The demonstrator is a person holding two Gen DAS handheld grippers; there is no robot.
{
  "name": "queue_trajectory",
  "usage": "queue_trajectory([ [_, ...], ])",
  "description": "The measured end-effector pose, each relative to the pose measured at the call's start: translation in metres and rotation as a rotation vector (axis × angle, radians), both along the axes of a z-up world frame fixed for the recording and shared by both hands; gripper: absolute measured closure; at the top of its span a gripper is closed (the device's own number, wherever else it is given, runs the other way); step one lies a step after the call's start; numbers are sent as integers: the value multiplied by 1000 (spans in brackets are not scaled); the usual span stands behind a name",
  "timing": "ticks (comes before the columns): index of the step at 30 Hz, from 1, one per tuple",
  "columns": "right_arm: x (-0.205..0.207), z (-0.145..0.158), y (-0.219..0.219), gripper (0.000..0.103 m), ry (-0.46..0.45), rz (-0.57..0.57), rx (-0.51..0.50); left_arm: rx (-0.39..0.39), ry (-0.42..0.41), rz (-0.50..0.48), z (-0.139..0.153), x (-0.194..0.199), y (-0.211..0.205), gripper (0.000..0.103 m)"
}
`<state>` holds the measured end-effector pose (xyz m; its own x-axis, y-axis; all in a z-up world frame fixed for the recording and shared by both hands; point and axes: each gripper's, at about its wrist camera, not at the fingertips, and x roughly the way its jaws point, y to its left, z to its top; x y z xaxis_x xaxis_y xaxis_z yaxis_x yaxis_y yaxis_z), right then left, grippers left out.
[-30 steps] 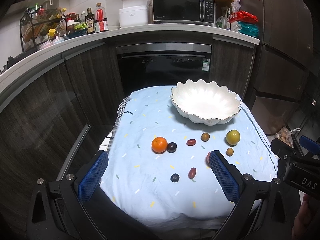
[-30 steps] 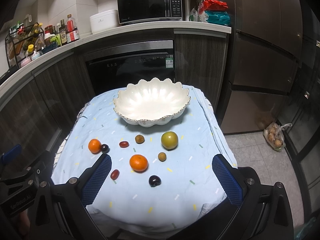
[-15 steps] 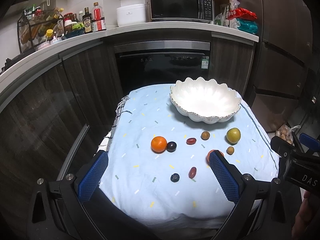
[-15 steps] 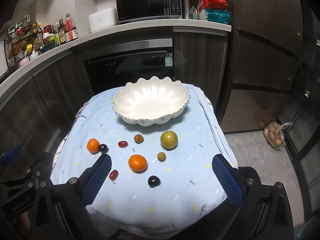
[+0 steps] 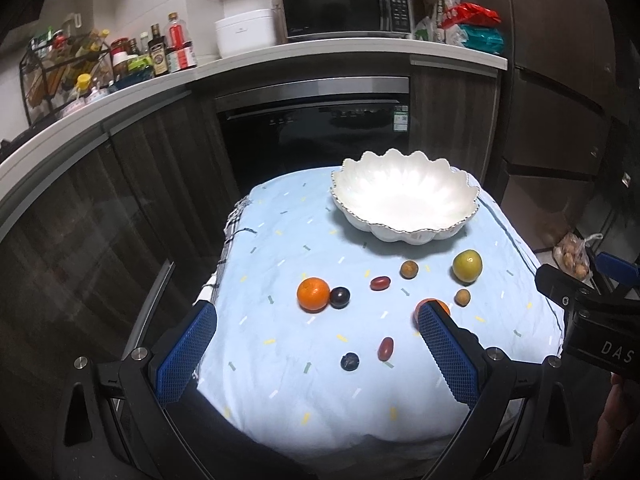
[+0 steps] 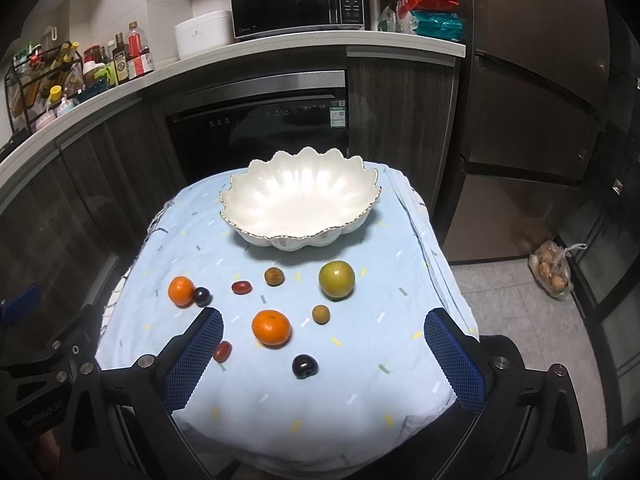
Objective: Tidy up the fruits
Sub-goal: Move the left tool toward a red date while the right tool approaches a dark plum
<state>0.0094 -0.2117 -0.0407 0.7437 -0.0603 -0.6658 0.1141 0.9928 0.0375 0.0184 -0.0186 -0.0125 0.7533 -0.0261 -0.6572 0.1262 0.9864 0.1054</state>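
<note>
Right gripper [image 6: 320,336] gapes — orange [image 6: 271,327] between its fingers.

microwave [image 6: 298,2] on white counter [image 6: 100,94] | dark cabinets [image 6: 400,128] | tiled floor [image 6: 504,300]

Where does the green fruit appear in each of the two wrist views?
Left wrist: green fruit at right of centre, below the white bowl.
Right wrist: green fruit near centre, below the bowl's right half.
Shared landmark: the white bowl.
</note>
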Motion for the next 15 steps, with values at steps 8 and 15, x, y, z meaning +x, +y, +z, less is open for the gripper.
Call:
queue_trajectory([
  [8,10,-7,-2,1,16,19,-12,41,7,-68,-9,12,-18,0],
  [15,20,-17,-2,1,35,27,-37,38,24,-80,-21,28,-24,0],
])
